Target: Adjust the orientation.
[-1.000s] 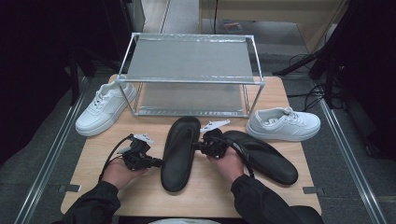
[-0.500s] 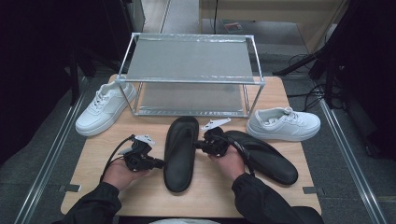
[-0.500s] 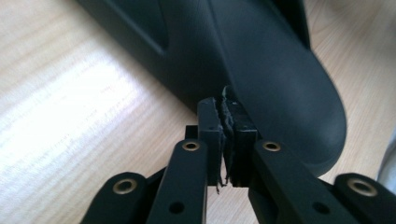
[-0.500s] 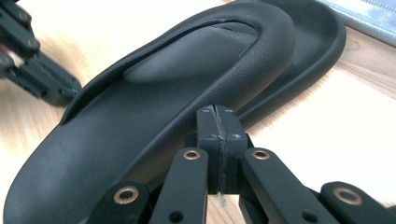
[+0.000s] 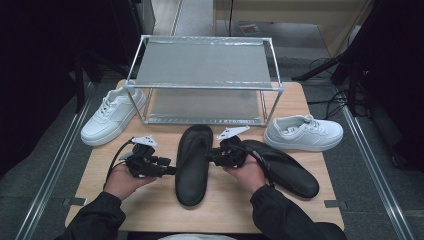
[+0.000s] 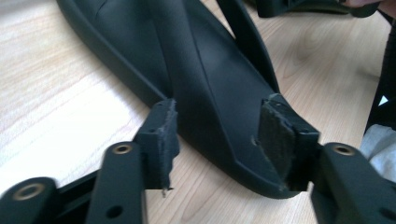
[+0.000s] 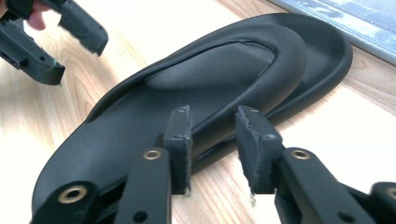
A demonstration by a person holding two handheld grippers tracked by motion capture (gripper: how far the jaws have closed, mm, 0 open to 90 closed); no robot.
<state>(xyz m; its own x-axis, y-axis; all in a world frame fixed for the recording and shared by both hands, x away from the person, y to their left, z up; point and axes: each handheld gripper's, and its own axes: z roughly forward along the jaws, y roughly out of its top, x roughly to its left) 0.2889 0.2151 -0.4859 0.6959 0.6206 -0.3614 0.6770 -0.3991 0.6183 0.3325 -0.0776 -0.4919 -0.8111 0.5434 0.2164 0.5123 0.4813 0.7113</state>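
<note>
Slipper (image 5: pixel 193 162) now free of both grippers

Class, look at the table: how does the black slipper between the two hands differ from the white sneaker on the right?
The black slipper is flat, open and laceless; the white sneaker is closed, taller and laced. The black slipper runs lengthways away from the person, whereas the white sneaker lies sideways, beside the metal rack. Both rest soles-down on the wooden table.

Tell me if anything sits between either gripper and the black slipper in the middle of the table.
Nothing visible does. The left gripper has just opened its jaws, which stand either side of the middle slipper. The right gripper has also just been opening at the slipper's other edge. Bare table lies around them.
</note>
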